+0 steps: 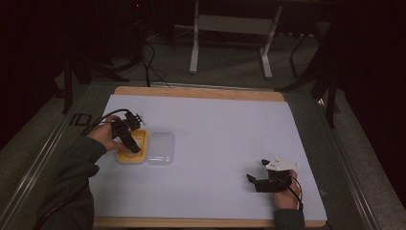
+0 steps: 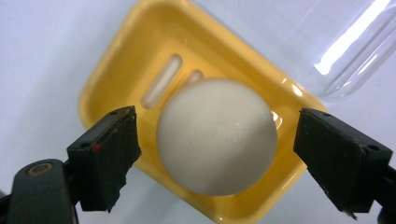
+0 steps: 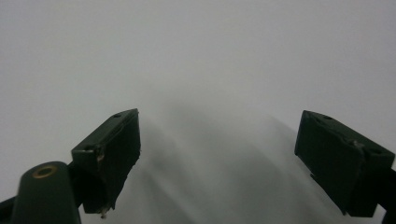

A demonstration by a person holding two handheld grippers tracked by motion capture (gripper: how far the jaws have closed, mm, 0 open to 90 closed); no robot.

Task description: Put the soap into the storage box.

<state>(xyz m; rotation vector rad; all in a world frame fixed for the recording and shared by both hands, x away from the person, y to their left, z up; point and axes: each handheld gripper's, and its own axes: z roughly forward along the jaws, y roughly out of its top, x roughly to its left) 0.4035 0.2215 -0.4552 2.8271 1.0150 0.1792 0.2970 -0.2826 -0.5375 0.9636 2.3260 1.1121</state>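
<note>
The white soap (image 2: pixel 217 140) lies centred between the released left tongs (image 2: pixel 217 158), in the yellow dish (image 2: pixel 112 70); right tongs (image 3: pixel 224 158) rest released, well apart.

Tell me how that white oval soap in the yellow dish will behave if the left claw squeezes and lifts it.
The soap looks smooth and glossy, so it may well slip between the open left claw jaws. Its rounded shape gives flat pads little contact, so it could squirt out or roll. The yellow dish looks like light plastic on a smooth white sheet, so it would probably slide if nudged.

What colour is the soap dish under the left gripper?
Yellow soap dish, clearest in the left gripper view.
</note>
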